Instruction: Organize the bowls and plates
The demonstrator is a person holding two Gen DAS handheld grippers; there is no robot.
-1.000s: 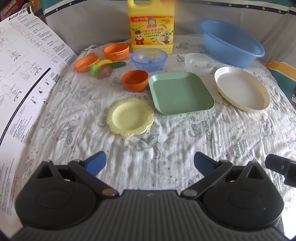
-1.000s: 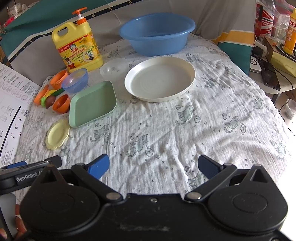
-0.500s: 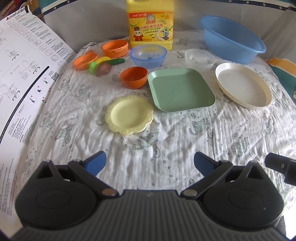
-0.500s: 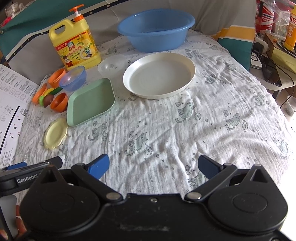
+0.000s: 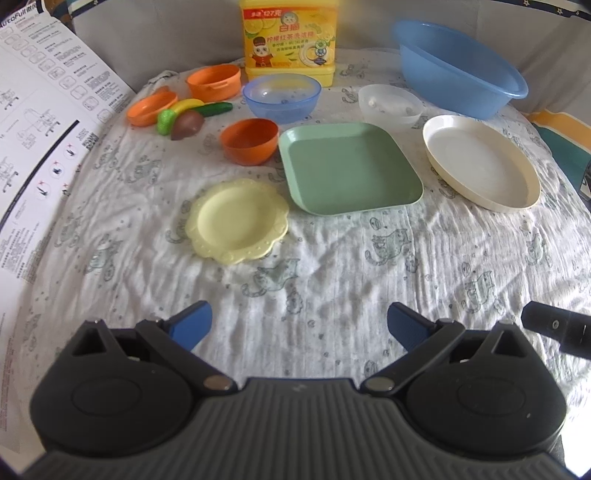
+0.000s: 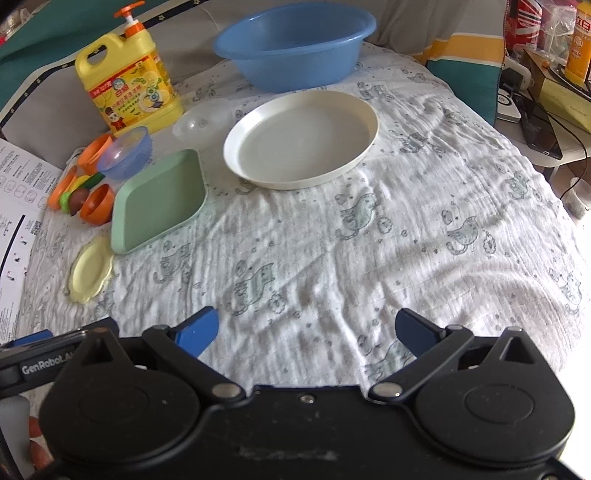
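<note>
Crinkled cat-print cloth (image 5: 332,266) held scalloped yellow plate (image 5: 237,220), square green plate (image 5: 349,168) at 2 o'clock; left gripper (image 5: 297,323) and right gripper (image 6: 306,332) spread, empty.

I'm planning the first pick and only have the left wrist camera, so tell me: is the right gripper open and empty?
Observer: Yes. The right wrist view shows the right gripper open, with only cloth between its fingers.
Operator: My view cuts off the top of the detergent bottle. Is there a pump on it?
Observer: Yes, an orange pump tops the yellow detergent bottle.
Operator: What's past the bed's right edge?
Observer: A side table with a dark flat device and cables on it.
</note>
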